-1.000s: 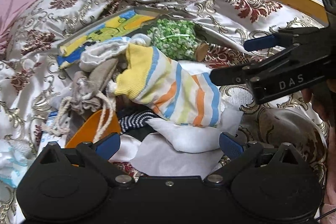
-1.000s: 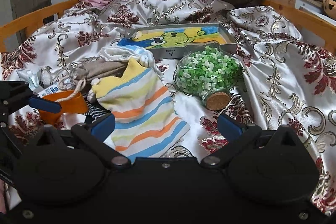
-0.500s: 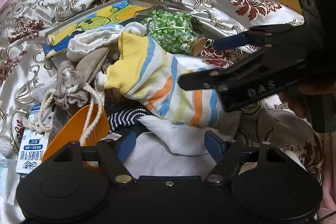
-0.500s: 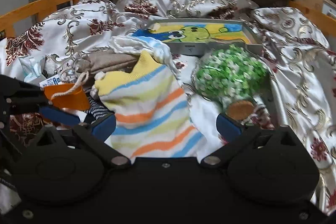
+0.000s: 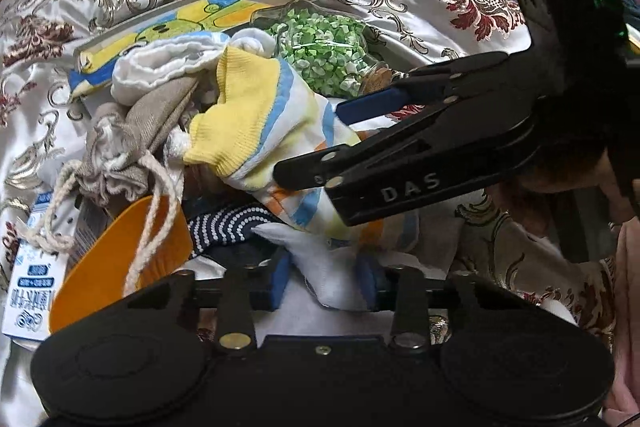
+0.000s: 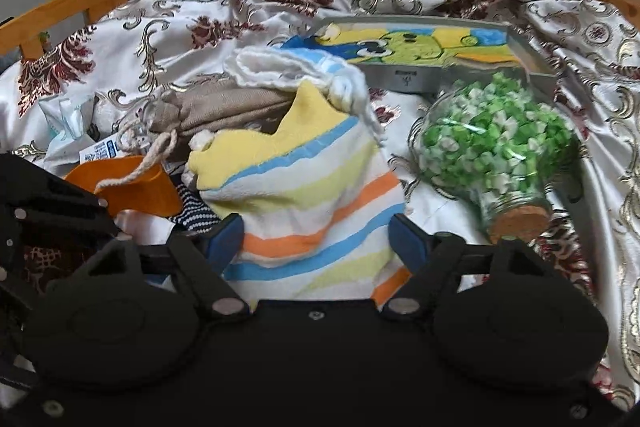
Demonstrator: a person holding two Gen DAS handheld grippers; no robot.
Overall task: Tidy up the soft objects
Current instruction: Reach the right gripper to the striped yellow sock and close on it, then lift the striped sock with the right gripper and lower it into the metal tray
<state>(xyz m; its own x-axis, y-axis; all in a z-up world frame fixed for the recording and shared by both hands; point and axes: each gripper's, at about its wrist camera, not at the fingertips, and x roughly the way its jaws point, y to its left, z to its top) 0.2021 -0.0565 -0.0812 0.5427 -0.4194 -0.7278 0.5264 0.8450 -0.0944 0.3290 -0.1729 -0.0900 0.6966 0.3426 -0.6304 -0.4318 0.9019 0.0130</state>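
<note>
Both hands are at the grasping step: the left gripper [image 5: 326, 281], jaws just closing, pinches the white sock [image 5: 320, 251] at lower centre, while the right gripper [image 6: 316, 237], also narrowing, straddles the striped sock [image 6: 304, 203] mid-frame on the bed [image 6: 168, 23] and probably must next close fully and lift.

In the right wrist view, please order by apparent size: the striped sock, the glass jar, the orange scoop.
1. striped sock, though it is nearest the camera.
2. glass jar.
3. orange scoop, which is partly hidden, so its true size is unsure.
</note>
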